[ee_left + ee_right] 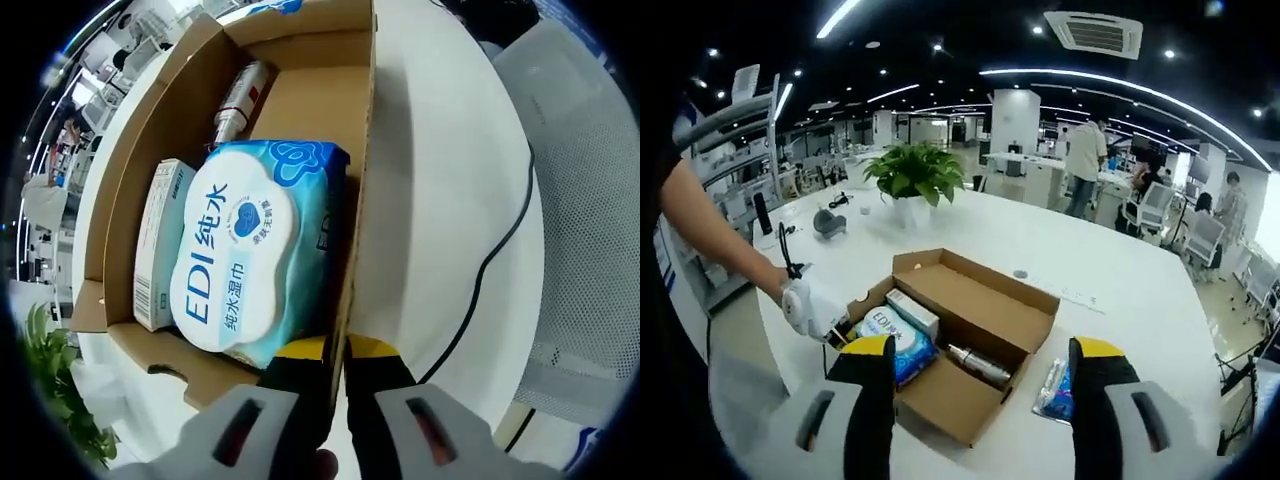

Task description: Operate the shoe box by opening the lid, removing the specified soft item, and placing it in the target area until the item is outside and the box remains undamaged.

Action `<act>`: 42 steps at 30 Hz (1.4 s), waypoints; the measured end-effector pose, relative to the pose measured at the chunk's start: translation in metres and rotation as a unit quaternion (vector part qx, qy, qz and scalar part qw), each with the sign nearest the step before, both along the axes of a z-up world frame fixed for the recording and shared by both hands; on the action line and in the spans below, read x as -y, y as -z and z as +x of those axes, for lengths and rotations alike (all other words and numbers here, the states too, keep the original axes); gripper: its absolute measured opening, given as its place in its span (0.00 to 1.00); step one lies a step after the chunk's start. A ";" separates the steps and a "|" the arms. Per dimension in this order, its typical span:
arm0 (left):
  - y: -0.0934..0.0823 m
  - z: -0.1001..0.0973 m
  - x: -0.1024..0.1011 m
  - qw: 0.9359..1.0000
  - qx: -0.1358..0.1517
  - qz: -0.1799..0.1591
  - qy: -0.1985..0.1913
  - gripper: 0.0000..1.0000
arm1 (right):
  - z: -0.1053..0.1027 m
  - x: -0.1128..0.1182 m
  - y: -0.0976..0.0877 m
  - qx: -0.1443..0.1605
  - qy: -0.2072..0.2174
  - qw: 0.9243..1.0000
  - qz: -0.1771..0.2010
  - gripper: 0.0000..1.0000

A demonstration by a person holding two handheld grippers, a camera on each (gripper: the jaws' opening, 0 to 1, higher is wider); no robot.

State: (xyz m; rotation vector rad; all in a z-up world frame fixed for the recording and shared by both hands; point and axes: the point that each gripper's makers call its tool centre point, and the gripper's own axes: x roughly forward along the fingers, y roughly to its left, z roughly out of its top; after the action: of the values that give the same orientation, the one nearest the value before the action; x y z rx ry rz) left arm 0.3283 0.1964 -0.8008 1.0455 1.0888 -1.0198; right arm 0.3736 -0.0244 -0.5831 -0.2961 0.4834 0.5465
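At box edge: left gripper (335,395) pinches the shoe box (364,150) wall; right gripper (982,375), wide open, empty, must descend to the wipes pack (895,338).

White table (1120,270) carries open shoe box (985,318), potted plant (912,180), blue packet (1058,392), black cable (500,250).

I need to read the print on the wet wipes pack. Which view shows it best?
The left gripper view: the wet wipes pack lies close, its label facing the camera inside the shoe box. In the right gripper view the pack is small, partly behind the right gripper.
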 end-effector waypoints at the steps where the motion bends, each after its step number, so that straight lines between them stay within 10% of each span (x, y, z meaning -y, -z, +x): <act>1: 0.000 0.000 0.000 1.000 0.000 0.000 0.000 0.04 | -0.001 -0.002 0.001 -0.002 -0.003 1.000 -0.003 0.65; 5: 0.000 0.000 0.000 1.000 0.003 -0.001 0.001 0.04 | 0.002 0.004 0.005 0.010 0.001 0.999 -0.051 0.55; 13: 0.000 0.001 0.000 1.000 0.000 -0.009 -0.001 0.04 | 0.004 -0.011 -0.010 0.021 0.023 1.000 0.000 0.68; 19: 0.001 0.001 0.000 1.000 -0.006 -0.004 -0.004 0.04 | 0.012 -0.003 0.006 0.020 0.002 0.994 -0.105 0.56; 42: 0.006 -0.004 -0.001 1.000 -0.010 0.006 0.001 0.03 | 0.008 -0.011 0.056 -0.018 -0.049 0.985 -0.165 0.45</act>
State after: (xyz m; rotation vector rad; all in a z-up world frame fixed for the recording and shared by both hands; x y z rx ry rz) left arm 0.3239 0.1974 -0.8069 1.0492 1.1120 -1.0289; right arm 0.3814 -0.0131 -0.6395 -0.6306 0.5972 0.5673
